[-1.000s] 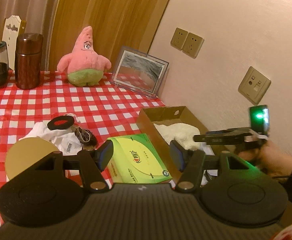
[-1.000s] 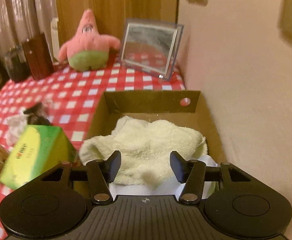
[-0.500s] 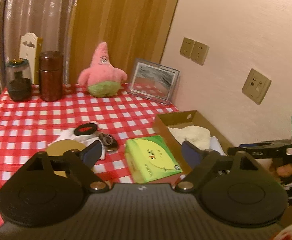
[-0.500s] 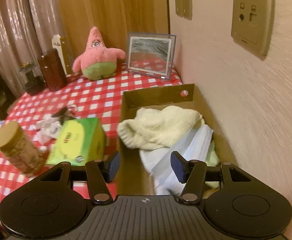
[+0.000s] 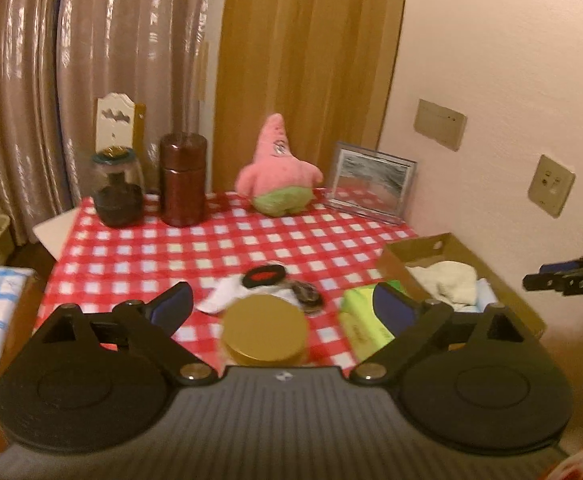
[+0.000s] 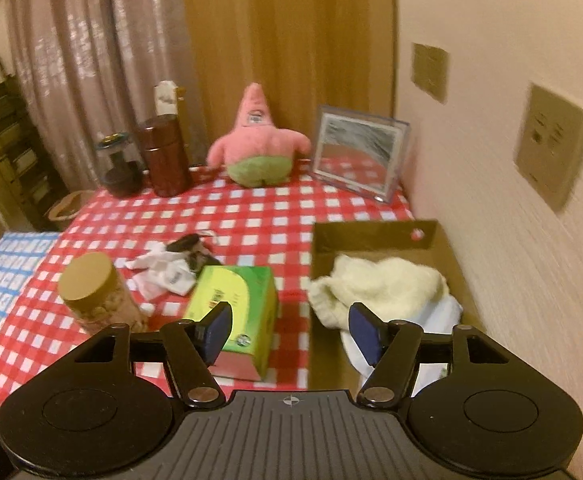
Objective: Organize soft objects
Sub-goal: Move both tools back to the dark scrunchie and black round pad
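Observation:
A pink star plush (image 5: pixel 276 172) (image 6: pixel 257 141) sits upright at the table's far edge. A cardboard box (image 5: pixel 421 249) (image 6: pixel 375 236) at the right by the wall holds a cream towel (image 5: pixel 447 280) (image 6: pixel 379 288) over white and blue cloth. A crumpled white cloth (image 5: pixel 227 294) (image 6: pixel 163 272) with dark items lies mid-table. My left gripper (image 5: pixel 283 308) is open and empty, high above the near table. My right gripper (image 6: pixel 291 330) is open and empty, above the box's near-left corner; it also shows in the left wrist view (image 5: pixel 559 278).
A gold-lidded jar (image 5: pixel 265 330) (image 6: pixel 99 296) and a green tissue box (image 5: pixel 365 320) (image 6: pixel 235 312) stand near the front. A brown canister (image 5: pixel 182 180), a glass jar (image 5: pixel 117 188) and a framed picture (image 5: pixel 371 182) stand at the back. The wall is on the right.
Both grippers have pulled back and risen, away from the box. My left gripper's jaws have opened wider. The towel stays in the box.

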Action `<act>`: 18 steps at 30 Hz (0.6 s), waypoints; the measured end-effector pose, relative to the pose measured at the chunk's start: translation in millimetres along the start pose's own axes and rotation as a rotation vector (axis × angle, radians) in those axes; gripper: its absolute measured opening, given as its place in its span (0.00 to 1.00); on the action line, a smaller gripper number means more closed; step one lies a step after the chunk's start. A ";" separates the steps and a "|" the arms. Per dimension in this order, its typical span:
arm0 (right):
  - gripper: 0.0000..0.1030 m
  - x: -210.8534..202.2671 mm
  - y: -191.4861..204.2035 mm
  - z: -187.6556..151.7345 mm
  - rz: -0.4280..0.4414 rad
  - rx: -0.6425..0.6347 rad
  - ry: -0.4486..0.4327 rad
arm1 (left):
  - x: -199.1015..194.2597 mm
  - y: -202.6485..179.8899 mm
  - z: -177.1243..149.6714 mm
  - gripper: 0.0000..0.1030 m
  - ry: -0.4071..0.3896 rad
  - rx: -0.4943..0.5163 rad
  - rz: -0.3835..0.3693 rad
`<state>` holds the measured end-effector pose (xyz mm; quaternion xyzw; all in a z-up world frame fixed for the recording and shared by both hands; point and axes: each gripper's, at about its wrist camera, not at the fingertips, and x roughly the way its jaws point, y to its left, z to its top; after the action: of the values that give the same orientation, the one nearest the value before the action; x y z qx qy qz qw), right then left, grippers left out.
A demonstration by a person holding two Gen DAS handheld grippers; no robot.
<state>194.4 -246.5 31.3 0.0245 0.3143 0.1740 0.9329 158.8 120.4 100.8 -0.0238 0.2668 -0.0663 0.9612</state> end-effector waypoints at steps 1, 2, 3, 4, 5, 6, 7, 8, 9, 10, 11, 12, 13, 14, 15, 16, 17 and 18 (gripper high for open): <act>0.63 1.5 4.1 2.9 0.008 -0.017 0.003 | -0.9 6.5 2.9 0.93 -0.001 0.011 0.002; 0.63 3.9 8.6 6.1 0.016 -0.037 0.005 | -0.7 13.9 7.2 0.93 0.001 0.024 0.006; 0.64 7.3 13.8 10.0 0.024 -0.056 0.009 | 0.2 20.3 10.5 0.93 0.003 0.035 0.010; 0.64 10.6 17.6 12.1 0.033 -0.069 0.014 | 1.5 27.1 13.9 0.93 0.005 0.046 0.015; 0.64 15.6 21.0 15.1 0.048 -0.082 0.022 | 3.9 34.6 18.2 0.93 0.006 0.061 0.021; 0.64 20.7 24.0 17.9 0.065 -0.094 0.028 | 6.9 40.1 21.3 0.93 0.008 0.077 0.024; 0.64 26.9 26.9 21.1 0.081 -0.104 0.036 | 10.8 47.0 24.9 0.93 0.011 0.094 0.025; 0.64 33.1 29.1 24.1 0.088 -0.110 0.042 | 14.0 52.6 27.3 0.93 0.013 0.106 0.026; 0.64 40.1 31.3 27.4 0.095 -0.115 0.047 | 18.7 59.0 30.6 0.93 0.015 0.122 0.022; 0.64 48.1 32.9 31.6 0.107 -0.121 0.051 | 24.3 65.6 33.9 0.93 0.019 0.137 0.016; 0.64 56.0 34.6 35.9 0.120 -0.129 0.055 | 30.7 71.6 37.2 0.93 0.025 0.150 0.014; 0.64 62.5 36.3 39.8 0.132 -0.140 0.057 | 37.4 76.7 40.1 0.93 0.031 0.163 0.013; 0.64 69.8 38.4 44.6 0.147 -0.156 0.060 | 44.6 81.6 42.6 0.93 0.036 0.179 0.006; 0.64 77.5 41.4 49.4 0.160 -0.175 0.061 | 53.0 86.5 45.1 0.93 0.039 0.198 -0.003; 0.64 84.9 44.8 53.9 0.171 -0.193 0.064 | 61.5 91.0 47.4 0.93 0.040 0.219 -0.007; 0.64 94.2 47.5 58.8 0.185 -0.214 0.071 | 70.8 95.1 49.6 0.93 0.044 0.243 -0.015; 0.64 102.6 50.5 63.5 0.202 -0.231 0.077 | 80.1 98.8 50.9 0.93 0.051 0.270 -0.024; 0.64 110.0 52.6 67.6 0.220 -0.243 0.082 | 88.6 101.4 51.6 0.93 0.055 0.293 -0.025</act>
<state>299.9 -155.4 30.1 -0.0615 0.3243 0.3127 0.8907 272.3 208.9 91.6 0.1152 0.2804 -0.1173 0.9457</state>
